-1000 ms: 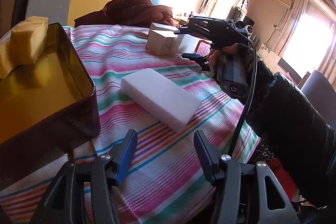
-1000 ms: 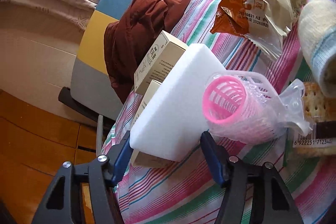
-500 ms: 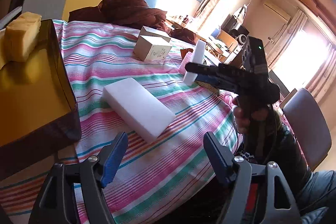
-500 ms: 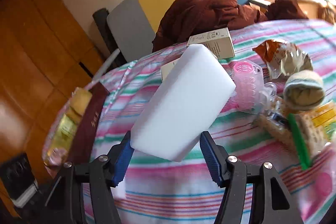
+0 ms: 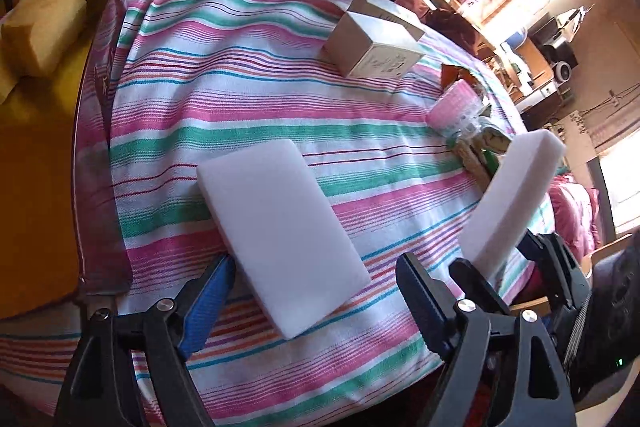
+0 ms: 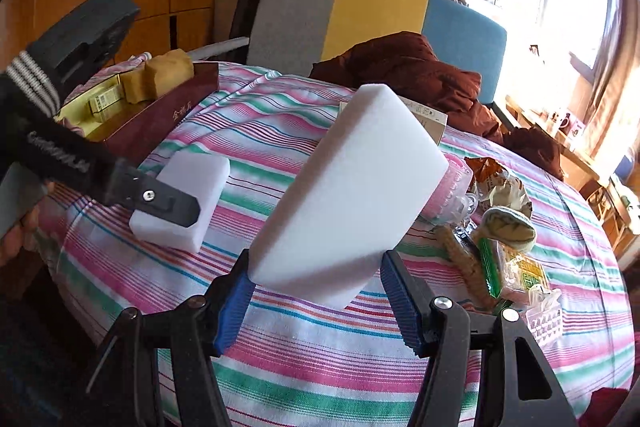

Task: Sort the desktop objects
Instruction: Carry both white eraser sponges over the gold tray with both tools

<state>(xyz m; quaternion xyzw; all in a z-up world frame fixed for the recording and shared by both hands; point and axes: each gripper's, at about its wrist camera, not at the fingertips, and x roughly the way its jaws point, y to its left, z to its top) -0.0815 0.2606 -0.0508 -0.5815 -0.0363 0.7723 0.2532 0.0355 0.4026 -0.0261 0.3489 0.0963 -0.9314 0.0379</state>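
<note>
A white sponge (image 5: pixel 280 235) lies flat on the striped tablecloth (image 5: pixel 248 95). My left gripper (image 5: pixel 316 303) is open just above its near end, one finger on each side and apart from it. In the right wrist view a finger of that left gripper (image 6: pixel 160 199) crosses the same flat sponge (image 6: pixel 196 179). My right gripper (image 6: pixel 318 291) is shut on a second white sponge (image 6: pixel 352 195), held tilted above the table. From the left wrist view this held sponge (image 5: pixel 512 203) stands on end in the right gripper (image 5: pixel 508 263), close to my left gripper's right finger.
A dark red box (image 5: pixel 100 147) with a yellow inside stands at the left, holding a yellow sponge (image 5: pixel 44 19). Two cardboard boxes (image 5: pixel 376 43), a pink roller (image 6: pixel 452 187) and snack packets (image 6: pixel 500 187) lie further back and right. A brown garment (image 6: pixel 400 67) rests on the chair.
My right gripper has carried its white sponge from the far side of the table to beside my left gripper. My left gripper has come down close over the flat sponge.
</note>
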